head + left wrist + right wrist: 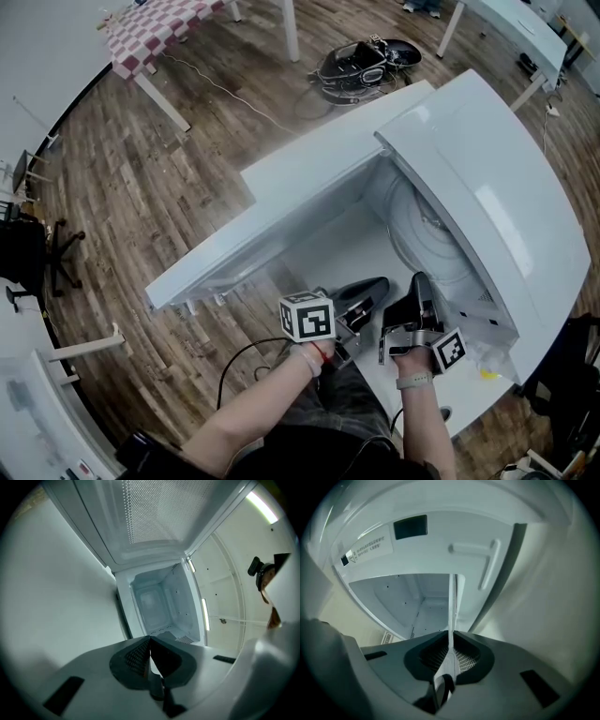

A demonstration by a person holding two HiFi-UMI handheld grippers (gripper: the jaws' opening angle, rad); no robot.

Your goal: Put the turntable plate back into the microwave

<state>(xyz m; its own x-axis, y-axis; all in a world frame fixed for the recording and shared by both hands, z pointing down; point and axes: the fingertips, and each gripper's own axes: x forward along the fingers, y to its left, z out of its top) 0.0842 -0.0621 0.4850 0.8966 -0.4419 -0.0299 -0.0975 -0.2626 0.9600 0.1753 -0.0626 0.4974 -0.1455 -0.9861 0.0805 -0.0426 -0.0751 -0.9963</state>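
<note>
Right tool (pixel 451 635): jaws pinched on the rim of the glass plate (pixel 424 231), held at the mouth of the microwave (pixel 487 187). Left tool (pixel 150 640): jaws together, empty. We would lower the plate flat and centred, then let go.

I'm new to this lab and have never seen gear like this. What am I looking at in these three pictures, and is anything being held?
There is no robot here. A person holds a hand-operated two-jaw gripper in each hand. The head view comes from a camera on the person's head, looking down at a white microwave with its door swung open. The other two views come from cameras riding on the grippers, each looking along its own jaws into the oven. The right gripper pinches the glass turntable plate, seen edge-on there as a thin pale line. The left gripper has its jaws together, and nothing shows past them, so it looks empty.
</note>
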